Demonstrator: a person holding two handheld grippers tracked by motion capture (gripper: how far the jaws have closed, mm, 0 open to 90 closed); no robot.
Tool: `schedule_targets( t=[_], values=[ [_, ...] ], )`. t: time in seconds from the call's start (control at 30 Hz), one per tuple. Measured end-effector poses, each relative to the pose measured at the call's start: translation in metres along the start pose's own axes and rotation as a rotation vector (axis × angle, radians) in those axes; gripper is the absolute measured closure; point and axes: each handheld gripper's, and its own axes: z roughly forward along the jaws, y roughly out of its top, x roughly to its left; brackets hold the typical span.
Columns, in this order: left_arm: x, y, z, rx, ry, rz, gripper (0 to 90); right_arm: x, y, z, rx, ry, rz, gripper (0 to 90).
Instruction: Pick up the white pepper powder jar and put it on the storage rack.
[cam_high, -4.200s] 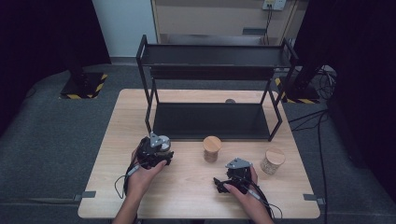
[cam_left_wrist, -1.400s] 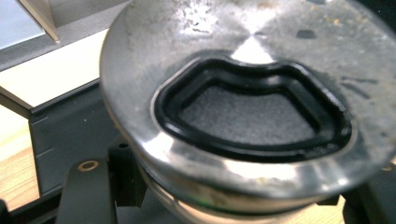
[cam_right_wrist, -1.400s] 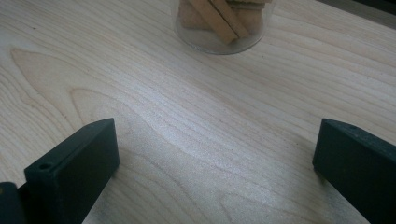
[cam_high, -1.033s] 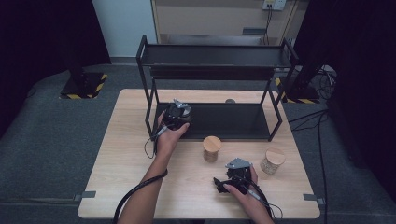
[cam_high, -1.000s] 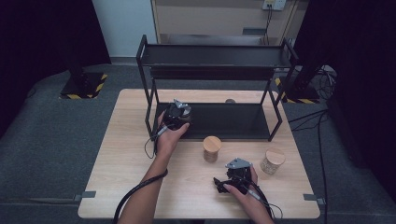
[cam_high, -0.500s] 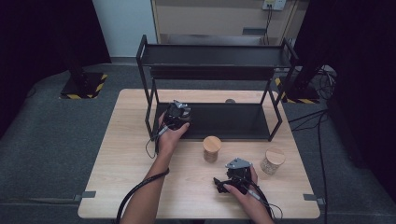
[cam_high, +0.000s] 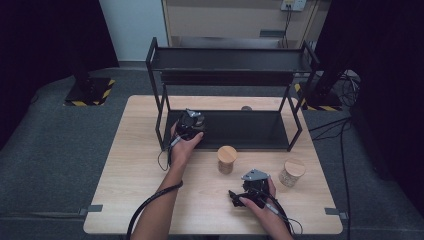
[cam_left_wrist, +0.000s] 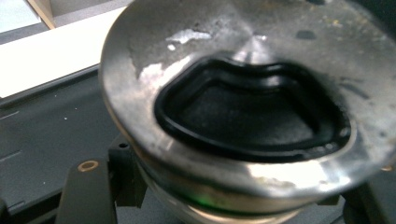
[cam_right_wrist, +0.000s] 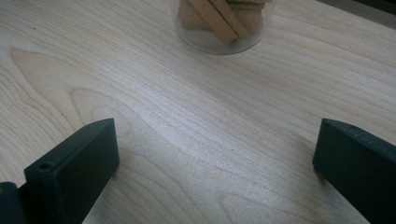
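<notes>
High view: your left tongs (cam_high: 191, 121), clamped on metal tin (cam_left_wrist: 243, 116), moved from desk (cam_high: 130, 200) front-left to rack (cam_high: 235, 131) bottom shelf; right tongs (cam_high: 239, 197) open, empty.

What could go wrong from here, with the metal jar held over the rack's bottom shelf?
1. The left hand-held gripper clamps a round metal jar with a black centre close beside the black metal rack's front-left post; it may knock the post on the way down.
2. If released tilted, the jar may tip on the shelf.
3. The right hand-held gripper, jaws open, rests near a glass jar of wooden pieces; a careless move might nudge it.
</notes>
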Motion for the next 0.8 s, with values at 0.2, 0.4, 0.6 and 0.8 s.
schedule_targets(
  t=[0.2, 0.4, 0.6, 0.8],
  values=[
    [-0.0008, -0.0018, 0.0025, 0.006, 0.002, -0.002, 29.3, 0.0000, 0.0000, 0.0000, 0.000, 0.000, 0.000, 0.4],
    [0.0009, -0.0031, 0.0038, 0.003, -0.003, -0.009, 29.3, 0.0001, 0.0000, 0.0000, 0.000, 0.000, 0.001, 0.4],
    [0.0022, -0.0051, 0.0043, -0.002, -0.006, -0.026, 29.2, 0.0001, 0.0000, 0.0000, 0.000, 0.000, 0.001, 0.4],
    [0.0025, -0.0064, 0.0041, -0.006, -0.007, -0.026, 29.2, 0.0001, 0.0000, 0.0000, 0.000, 0.000, 0.002, 0.4]
  ],
)
